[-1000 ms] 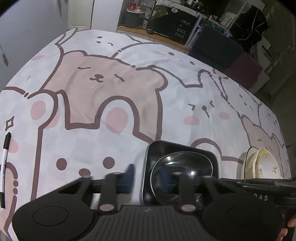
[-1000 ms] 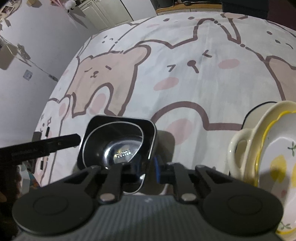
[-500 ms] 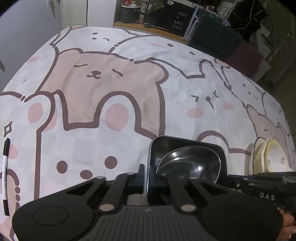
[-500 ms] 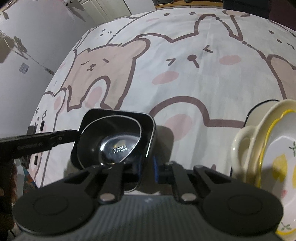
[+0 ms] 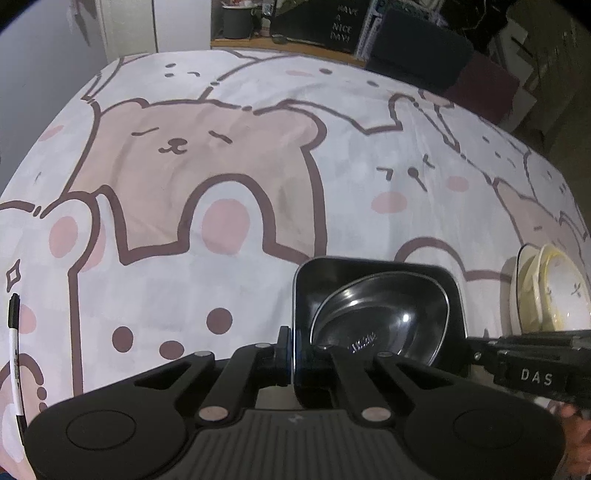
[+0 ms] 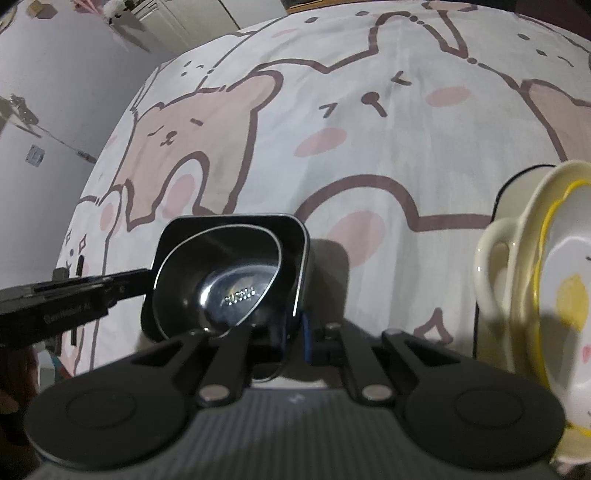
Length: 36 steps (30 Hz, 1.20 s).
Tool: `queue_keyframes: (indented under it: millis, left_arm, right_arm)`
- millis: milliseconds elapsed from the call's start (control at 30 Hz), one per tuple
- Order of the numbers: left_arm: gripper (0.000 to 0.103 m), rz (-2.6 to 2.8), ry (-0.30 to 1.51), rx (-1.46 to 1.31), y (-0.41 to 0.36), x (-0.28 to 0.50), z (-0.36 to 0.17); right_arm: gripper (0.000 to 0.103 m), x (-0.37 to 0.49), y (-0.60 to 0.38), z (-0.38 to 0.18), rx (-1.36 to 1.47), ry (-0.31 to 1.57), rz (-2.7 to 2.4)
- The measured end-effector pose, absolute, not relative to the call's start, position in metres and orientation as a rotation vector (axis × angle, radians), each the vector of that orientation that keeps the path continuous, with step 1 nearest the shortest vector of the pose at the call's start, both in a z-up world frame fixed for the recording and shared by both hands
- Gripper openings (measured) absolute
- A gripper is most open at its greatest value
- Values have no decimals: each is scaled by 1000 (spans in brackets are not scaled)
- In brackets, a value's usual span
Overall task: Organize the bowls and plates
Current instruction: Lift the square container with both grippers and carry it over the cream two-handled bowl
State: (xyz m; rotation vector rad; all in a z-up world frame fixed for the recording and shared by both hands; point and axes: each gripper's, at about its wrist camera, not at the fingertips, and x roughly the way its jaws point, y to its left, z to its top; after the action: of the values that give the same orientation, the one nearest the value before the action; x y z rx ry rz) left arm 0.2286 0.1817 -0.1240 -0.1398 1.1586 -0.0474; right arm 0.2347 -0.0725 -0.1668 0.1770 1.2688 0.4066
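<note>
**We pinch the black square dish from both sides, near the cloth's near edge**

On the bear-print tablecloth [image 5: 229,236], our black square dish [image 5: 373,273] sits mouth up, roughly level, a steel bowl [image 5: 384,314] tilted inside. Left gripper [image 5: 295,354] clamps its left wall; right gripper [image 6: 295,332], jaws just closing, clamps its right wall. Cream stacked dishes [image 6: 546,280] stand toward the right edge. Writing: "DAS" on the right gripper's side, "HAVE A NICE DAY!" on a sign [image 5: 341,24] behind; the bowl's stamp is unreadable.
</note>
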Motion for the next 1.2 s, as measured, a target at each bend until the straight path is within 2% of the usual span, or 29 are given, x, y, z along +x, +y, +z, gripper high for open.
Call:
queue_keyframes:
  millis: [433, 1200]
  left_arm:
    - [3, -68, 1177, -163, 186, 232, -129]
    - [3, -69, 1197, -156, 181, 231, -134]
  right_arm:
    - [10, 233, -76, -171, 239, 1242, 342]
    - [8, 234, -71, -171, 189, 1239, 348]
